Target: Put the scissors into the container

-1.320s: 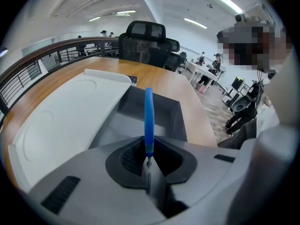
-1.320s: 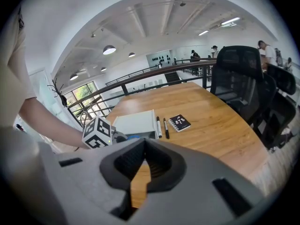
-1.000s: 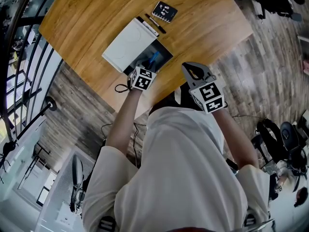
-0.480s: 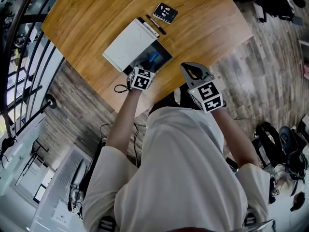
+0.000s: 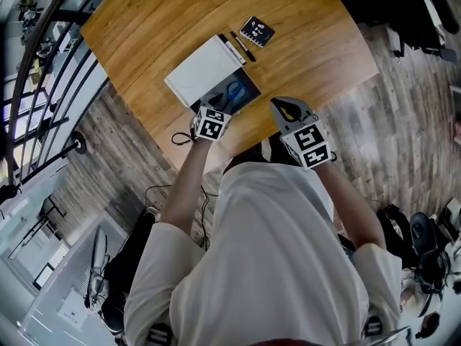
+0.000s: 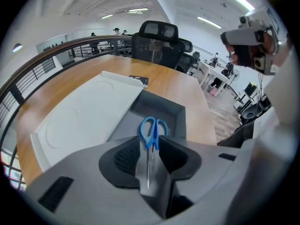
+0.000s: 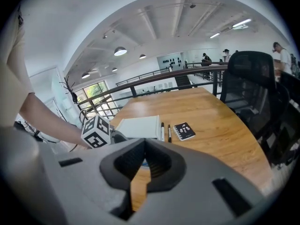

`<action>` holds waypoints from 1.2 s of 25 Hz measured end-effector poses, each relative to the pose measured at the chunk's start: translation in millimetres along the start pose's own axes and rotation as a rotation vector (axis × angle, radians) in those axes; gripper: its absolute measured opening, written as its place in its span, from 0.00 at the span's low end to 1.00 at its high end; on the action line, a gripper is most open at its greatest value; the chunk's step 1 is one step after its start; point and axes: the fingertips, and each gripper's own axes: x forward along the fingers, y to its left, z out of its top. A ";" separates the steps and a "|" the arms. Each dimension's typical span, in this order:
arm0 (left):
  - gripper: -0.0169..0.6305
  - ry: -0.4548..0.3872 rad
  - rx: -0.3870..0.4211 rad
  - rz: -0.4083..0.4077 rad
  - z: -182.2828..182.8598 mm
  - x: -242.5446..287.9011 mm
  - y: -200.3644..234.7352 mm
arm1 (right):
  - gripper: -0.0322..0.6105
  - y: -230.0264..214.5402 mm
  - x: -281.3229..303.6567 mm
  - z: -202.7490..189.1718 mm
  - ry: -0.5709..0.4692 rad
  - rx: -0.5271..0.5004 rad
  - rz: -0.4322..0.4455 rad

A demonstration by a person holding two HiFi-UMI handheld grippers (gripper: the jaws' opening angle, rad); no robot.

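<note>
1. Hardly anything is changing between the left gripper [image 6: 150, 144] and the container [image 6: 161, 109]. Over the last second the gripper is staying parked at the container's near end. Only the head camera is drifting, so the table [image 5: 158, 20] is sliding a little in that view.
2. Its jaws are still clamping shut on the blades of the scissors [image 6: 151, 128], with the blue handles pointing forward over the dark open part of the container.
3. So the scissors are hanging over the opening, not yet lying loose in it. Whether the handles are touching the floor of the container I cannot tell.
4. The white lid [image 6: 89, 118] is lying to the left of that opening and leaving it uncovered, the same as a second ago.
5. The right gripper [image 7: 144, 149] is keeping out of the way, with its jaws closed together on nothing. It is hovering off the near edge of the table, well apart from the container.
6. Two pens [image 5: 241, 47] and a small black notebook [image 5: 257, 31] are lying beyond the lid, untouched.
7. With nothing moving, the carry is looking finished and only the release seems to be left. Opening the left jaws should let the scissors drop in. The blades may catch on the near wall if the gripper is sitting too far back.
</note>
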 end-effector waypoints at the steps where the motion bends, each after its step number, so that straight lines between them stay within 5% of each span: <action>1: 0.21 -0.005 -0.006 0.009 1.9 -3.1 -0.3 | 0.05 -1.1 -0.6 1.5 -0.002 -0.010 0.008; 9: 0.20 -0.095 -0.065 0.096 22.7 -50.2 -6.9 | 0.05 -0.6 -8.2 18.9 -0.022 -0.100 0.079; 19: 0.12 -0.313 -0.136 0.258 57.3 -140.6 -15.0 | 0.05 18.6 -6.4 35.9 -0.032 -0.221 0.172; 30: 0.09 -0.523 -0.266 0.333 45.1 -239.0 -27.6 | 0.05 60.4 -25.5 52.9 -0.079 -0.292 0.150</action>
